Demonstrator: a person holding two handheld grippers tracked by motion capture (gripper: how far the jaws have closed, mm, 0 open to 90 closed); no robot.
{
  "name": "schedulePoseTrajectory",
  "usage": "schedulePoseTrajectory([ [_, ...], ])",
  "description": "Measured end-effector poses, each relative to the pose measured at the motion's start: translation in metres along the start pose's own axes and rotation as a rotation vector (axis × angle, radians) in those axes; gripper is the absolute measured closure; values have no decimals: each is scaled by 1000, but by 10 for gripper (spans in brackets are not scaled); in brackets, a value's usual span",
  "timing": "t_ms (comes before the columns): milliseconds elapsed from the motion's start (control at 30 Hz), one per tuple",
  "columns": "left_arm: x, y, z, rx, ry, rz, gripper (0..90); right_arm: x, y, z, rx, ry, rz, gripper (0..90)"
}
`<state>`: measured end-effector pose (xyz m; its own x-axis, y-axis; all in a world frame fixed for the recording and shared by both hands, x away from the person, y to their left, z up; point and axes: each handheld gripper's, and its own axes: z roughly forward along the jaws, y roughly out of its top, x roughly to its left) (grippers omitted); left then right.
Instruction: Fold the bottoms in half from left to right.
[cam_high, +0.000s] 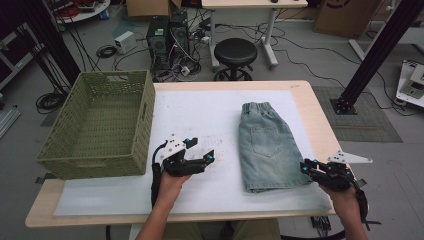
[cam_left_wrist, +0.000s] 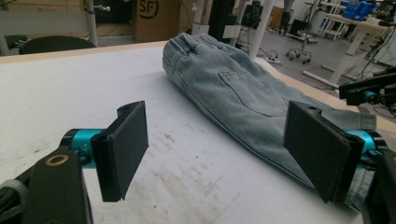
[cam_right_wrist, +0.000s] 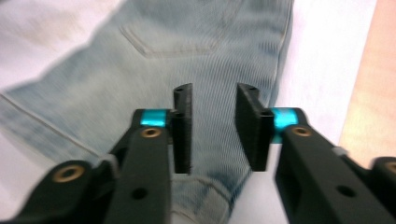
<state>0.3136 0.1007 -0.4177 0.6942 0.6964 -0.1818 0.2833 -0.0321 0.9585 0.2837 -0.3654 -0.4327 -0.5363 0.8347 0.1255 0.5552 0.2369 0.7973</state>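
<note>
Faded light-blue denim shorts (cam_high: 264, 146), soft and ribbed with stitched seams, lie on a matt white sheet (cam_high: 200, 117), scuffed and smudged, over a pale wood bench (cam_high: 320, 125). At the bench's left edge stands a green woven basket (cam_high: 100, 125). Each hand-held gripper (cam_left_wrist: 215, 149) is matt black plastic with glossy teal collars.

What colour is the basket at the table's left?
Olive green, woven; the basket shows best in the high view.

green woven basket (cam_high: 100, 125), black stool (cam_high: 235, 52)
</note>
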Motion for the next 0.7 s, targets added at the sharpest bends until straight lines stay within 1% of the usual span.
schedulePoseTrajectory([
  [33, 0, 0, 0, 1, 2, 2, 223, 0, -1, 1, 10, -2, -5, 731],
  [167, 0, 0, 1, -1, 3, 1, 223, 0, -7, 9, 104, -12, -53, 736],
  [200, 0, 0, 1, -2, 3, 2, 223, 0, -9, 10, 118, -15, -69, 734],
  [267, 1, 0, 0, -9, 1, -1, 223, 0, -9, 10, 111, -13, -75, 700],
  [300, 1, 0, 0, -24, -3, -12, 223, 1, -7, 9, 97, -13, -80, 661],
  [333, 1, 0, 0, -33, -7, -17, 223, 2, -6, 7, 66, -5, -71, 622],
  [400, 1, 1, 0, -42, -7, -20, 223, 3, -4, 5, 21, 3, -65, 546],
  [467, -1, 2, 1, -40, -8, -12, 223, 4, -1, 5, -33, 6, -63, 472],
  [500, -1, 2, 1, -40, -11, -10, 223, 5, 1, 5, -61, 1, -60, 415],
  [533, -2, 2, 2, -44, -13, -11, 223, 6, 2, 6, -75, -6, -50, 369],
  [567, -3, 3, 2, -46, -16, -15, 223, 6, 3, 6, -98, -24, -34, 315],
  [667, -3, 3, 4, -39, -20, -3, 223, 6, 8, 8, -142, -54, -8, 209],
  [700, -2, 3, 4, -36, -21, -2, 223, 6, 10, 8, -157, -64, -1, 201],
])
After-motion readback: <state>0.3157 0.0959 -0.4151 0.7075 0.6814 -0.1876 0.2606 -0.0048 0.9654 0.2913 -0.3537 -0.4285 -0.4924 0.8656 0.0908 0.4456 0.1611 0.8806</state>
